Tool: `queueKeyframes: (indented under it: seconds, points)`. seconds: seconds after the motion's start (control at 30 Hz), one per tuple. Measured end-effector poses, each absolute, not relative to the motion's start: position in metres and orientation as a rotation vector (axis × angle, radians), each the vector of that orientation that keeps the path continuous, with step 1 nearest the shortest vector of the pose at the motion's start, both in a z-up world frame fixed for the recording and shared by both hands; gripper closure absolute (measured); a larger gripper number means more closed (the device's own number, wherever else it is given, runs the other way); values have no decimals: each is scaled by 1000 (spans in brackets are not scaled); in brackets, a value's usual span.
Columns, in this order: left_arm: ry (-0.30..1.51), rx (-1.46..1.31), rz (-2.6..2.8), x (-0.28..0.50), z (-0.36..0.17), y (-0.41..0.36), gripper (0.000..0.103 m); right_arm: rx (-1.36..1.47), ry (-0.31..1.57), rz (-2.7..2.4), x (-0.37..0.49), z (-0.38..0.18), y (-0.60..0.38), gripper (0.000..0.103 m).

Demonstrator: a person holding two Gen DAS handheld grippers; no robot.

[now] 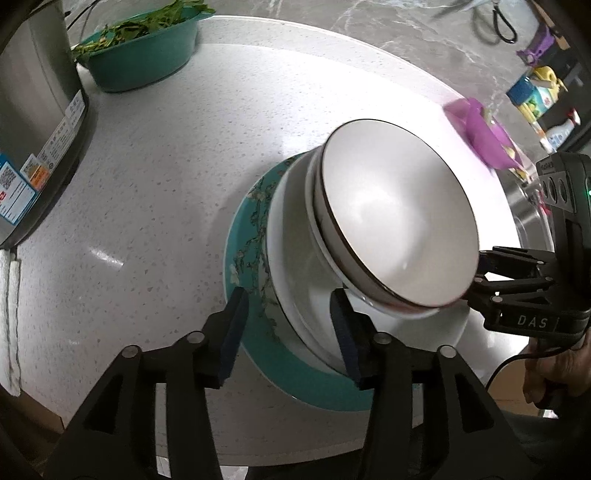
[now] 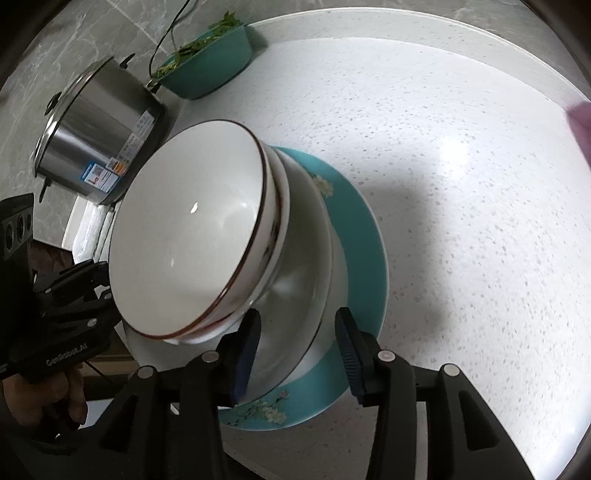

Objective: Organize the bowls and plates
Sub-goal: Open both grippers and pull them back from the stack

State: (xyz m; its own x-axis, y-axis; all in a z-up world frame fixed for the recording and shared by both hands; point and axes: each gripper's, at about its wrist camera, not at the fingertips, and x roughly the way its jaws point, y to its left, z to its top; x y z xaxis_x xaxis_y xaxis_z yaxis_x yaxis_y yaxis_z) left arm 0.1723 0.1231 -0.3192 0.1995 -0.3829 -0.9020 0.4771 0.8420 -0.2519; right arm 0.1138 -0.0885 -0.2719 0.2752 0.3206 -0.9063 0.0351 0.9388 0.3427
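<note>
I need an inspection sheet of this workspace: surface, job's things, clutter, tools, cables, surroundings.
Surface: white speckled round table.
Job's things: brown-rimmed bowls nested in a white dish, all stacked on a teal floral plate.
Clutter: teal bowl of greens, steel cooker, purple container.
Tools: left tool and right tool both open, straddling the stack's rims.
Cables: black cord behind the cooker.
Surroundings: marble floor, items on a shelf.
</note>
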Motion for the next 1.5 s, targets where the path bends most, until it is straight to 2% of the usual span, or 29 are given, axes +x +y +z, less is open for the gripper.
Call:
queueKeyframes:
  seconds: [0.07, 0.1, 0.13, 0.17, 0.2, 0.23, 0.3, 0.67, 0.7, 0.73, 0.77, 0.97, 1.1, 1.5]
  points:
    - [1226, 85, -627, 171, -316, 123, 45, 341, 1270, 181, 110, -269, -88, 51]
    - [1221, 85, -639, 169, -314, 122, 35, 348, 1261, 171, 108, -266, -89, 48]
    - [1217, 92, -640, 167, -312, 121, 16, 353, 1251, 163, 105, -264, -89, 44]
    - [1213, 97, -642, 165, -310, 120, 9, 357, 1243, 157, 104, -261, -88, 41]
    - [1206, 88, -652, 163, -307, 120, 1, 360, 1233, 155, 101, -257, -88, 34]
    - [1192, 73, -657, 161, -304, 121, 1, 352, 1226, 145, 99, -255, -88, 25]
    - [1166, 68, -646, 159, -297, 122, 1, 345, 1206, 138, 92, -250, -91, 20]
    - [1066, 93, -535, 122, -260, 128, 0, 369, 1070, 124, 62, -217, -113, 18]
    - [1058, 93, -527, 117, -255, 129, 0, 371, 1049, 124, 55, -211, -114, 14]
    - [1047, 87, -521, 113, -249, 129, 0, 367, 1034, 121, 51, -207, -115, 3]
    - [1034, 74, -516, 106, -242, 130, 0, 357, 1014, 117, 45, -202, -115, 0]
    - [974, 76, -520, 69, -207, 121, 0, 295, 957, 106, 20, -178, -112, 0]
    - [995, 132, -459, 59, -200, 116, 0, 263, 945, 66, 11, -167, -105, 0]
    - [980, 237, -365, 82, -188, 136, 0, 264, 882, -102, 7, -135, -69, 0]
